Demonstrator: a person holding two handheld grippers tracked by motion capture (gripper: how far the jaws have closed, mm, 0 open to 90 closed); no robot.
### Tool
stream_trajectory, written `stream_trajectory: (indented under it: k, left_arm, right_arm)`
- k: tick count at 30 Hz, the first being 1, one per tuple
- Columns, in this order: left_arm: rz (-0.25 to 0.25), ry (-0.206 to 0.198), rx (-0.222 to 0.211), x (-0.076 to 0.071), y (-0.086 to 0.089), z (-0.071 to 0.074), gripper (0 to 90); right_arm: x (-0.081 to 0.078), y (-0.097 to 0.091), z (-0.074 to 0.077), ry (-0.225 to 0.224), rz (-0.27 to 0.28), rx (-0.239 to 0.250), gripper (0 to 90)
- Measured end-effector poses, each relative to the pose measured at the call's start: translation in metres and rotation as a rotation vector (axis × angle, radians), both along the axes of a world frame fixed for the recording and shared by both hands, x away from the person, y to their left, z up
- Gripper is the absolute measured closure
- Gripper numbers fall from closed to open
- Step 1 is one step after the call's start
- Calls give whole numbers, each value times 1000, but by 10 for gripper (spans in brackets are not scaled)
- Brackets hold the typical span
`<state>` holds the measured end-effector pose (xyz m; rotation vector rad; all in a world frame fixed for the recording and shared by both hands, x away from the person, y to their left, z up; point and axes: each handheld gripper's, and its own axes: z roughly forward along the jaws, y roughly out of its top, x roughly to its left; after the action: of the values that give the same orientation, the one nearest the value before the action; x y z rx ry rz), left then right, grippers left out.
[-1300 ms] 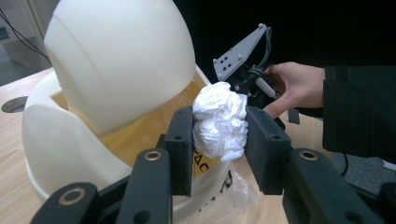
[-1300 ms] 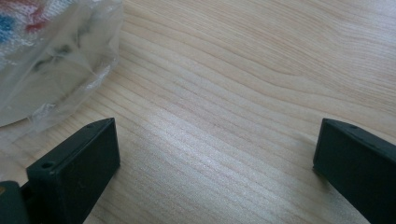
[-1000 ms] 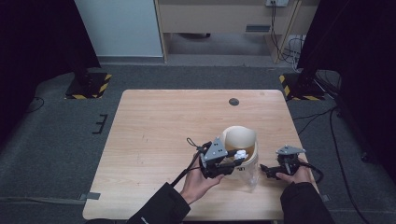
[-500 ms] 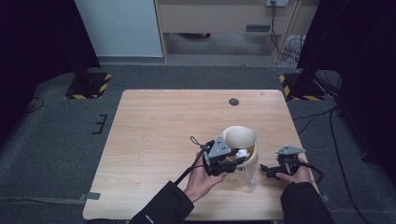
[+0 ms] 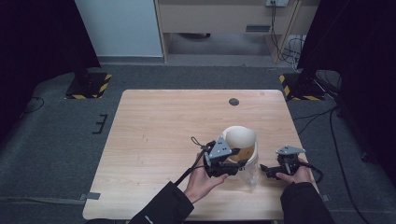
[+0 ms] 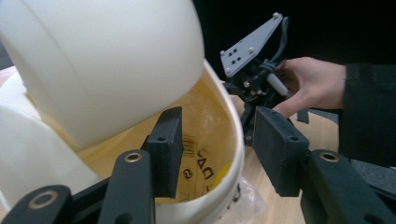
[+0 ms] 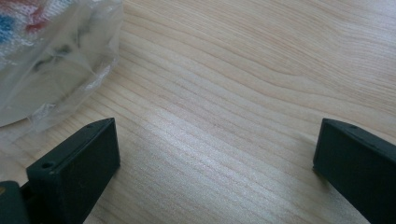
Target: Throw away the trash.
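While the jaws part: the left hand-held gripper point(image 6: 219, 130) has just been opening at the cream tub point(image 6: 233, 154), one pad inside the wall, the other outside, the rim between them with a gap on each side; nothing is clamped.
Tub: stands on the surface point(image 5: 154, 135) toward its near right, a rounded cream piece point(image 6: 107, 60) tilted in its mouth and a printed yellow packet point(image 6: 205, 161) low inside.
Right hand-held gripper point(image 7: 215, 144): jaws wide apart and empty, low over bare wood, just beside a clear plastic bag point(image 7: 51, 56) at the tub's foot.
Step in hand: likely letting go of the rim.
Doing it well: open until both pads stand clear of the wall, then lift the inner pad straight out, so it does not hook the rim or nudge the tilted piece.
Risk: a sideways pull could drag or tip the tub.
Support: the right hand-held gripper is near enough to steady the tub if it shifts.
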<state>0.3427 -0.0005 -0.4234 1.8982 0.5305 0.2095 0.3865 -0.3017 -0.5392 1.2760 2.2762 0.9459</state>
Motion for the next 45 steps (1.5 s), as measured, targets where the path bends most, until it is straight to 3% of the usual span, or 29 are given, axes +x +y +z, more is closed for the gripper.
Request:
stream_trajectory:
  k: [11, 14, 16, 18, 19, 23, 26, 29, 32, 38, 41, 42, 45]
  left_arm:
    - [-7, -21, -26, -17, 28, 15, 470]
    - [8, -33, -15, -24, 51, 14, 449]
    - [14, -33, -15, -25, 55, 14, 436]
    - [41, -30, -15, -27, 74, 9, 425]
    - [41, -30, -15, -27, 74, 9, 419]
    - [95, -15, 18, -29, 104, -3, 391]
    - [121, -9, 30, -28, 116, -9, 376]
    - [178, 14, 48, -26, 139, -22, 357]
    - [227, 49, 32, -23, 156, -32, 333]
    - [327, 97, 59, -12, 184, -49, 233]
    - [372, 106, 86, -8, 194, -56, 199]
    - [401, 103, 125, -5, 202, -61, 190]
    - [436, 107, 155, 1, 212, -68, 177]
  right_arm:
    - [0, 0, 0, -2, 1, 0, 7]
    - [0, 0, 0, -1, -1, 1, 7]
    - [0, 0, 0, -1, 2, -1, 7]
    - [0, 0, 0, 1, -1, 1, 7]
    - [0, 0, 0, 1, -1, 1, 7]
    - [0, 0, 0, 0, 1, -2, 7]
    - [0, 0, 0, 0, 1, -1, 7]
    - [0, 0, 0, 0, 1, -1, 7]
    - [0, 0, 0, 1, 2, -2, 7]
    - [0, 0, 0, -1, 2, -1, 7]
    - [0, 0, 0, -1, 2, -1, 7]
    - [0, 0, 0, -1, 2, -1, 6]
    - [0, 0, 0, -1, 2, -1, 6]
